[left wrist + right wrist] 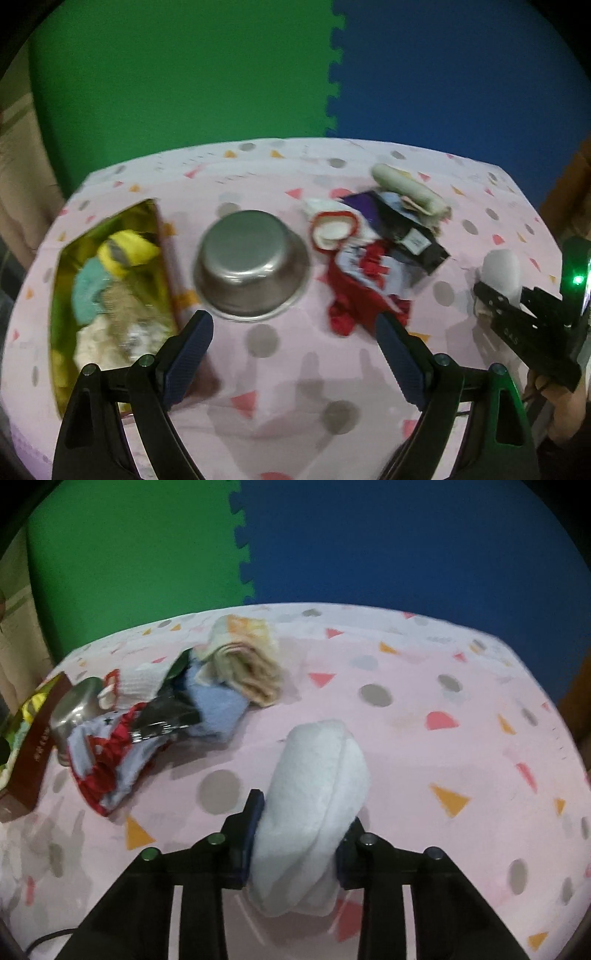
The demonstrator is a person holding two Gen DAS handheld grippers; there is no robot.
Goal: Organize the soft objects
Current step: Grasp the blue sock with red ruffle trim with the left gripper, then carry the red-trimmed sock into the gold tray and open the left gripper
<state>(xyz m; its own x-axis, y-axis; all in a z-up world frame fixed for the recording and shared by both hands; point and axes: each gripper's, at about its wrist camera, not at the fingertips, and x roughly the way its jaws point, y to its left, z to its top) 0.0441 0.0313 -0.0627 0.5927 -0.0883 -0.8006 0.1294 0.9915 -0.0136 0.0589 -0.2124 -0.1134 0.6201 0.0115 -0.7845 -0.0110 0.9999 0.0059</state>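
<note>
Step in hand looks like carrying one soft item to the box: right gripper (299, 843) is clamped on a rolled white fleece cloth (317, 797), held between its fingers above the pink patterned tabletop (424, 686). Left gripper (291, 354) is spread apart, holding nothing, near the upturned steel bowl (251, 262). Next move likely calls for crossing left over the clothes pile (373, 251) to the gold-lined box of soft items (66, 266).
</note>
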